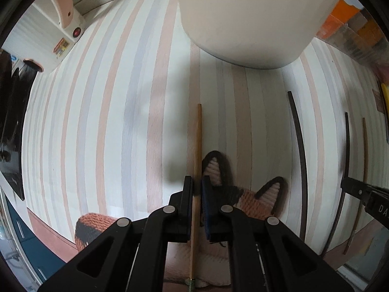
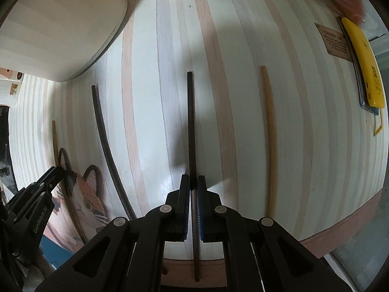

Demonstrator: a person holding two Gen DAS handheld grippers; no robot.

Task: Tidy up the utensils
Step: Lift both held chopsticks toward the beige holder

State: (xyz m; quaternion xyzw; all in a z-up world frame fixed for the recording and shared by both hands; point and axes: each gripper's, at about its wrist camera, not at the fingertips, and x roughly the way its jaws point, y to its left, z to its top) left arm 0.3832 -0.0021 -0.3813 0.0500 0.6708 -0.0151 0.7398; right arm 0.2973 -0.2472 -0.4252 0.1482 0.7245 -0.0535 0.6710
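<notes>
Standing empty-looking: white container [image 1: 245, 17].

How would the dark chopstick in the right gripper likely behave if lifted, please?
The dark chopstick looks thin and straight, so probably stiff and light. The right gripper pinches it away from its middle, so it may pivot. Set down, its slim shaft could roll.

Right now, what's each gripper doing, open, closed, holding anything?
Left gripper: closed on the light wooden chopstick.
Right gripper: closed on a dark chopstick.

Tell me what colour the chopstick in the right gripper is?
Dark brown, almost black. The chopstick shows best in the right wrist view.
</notes>
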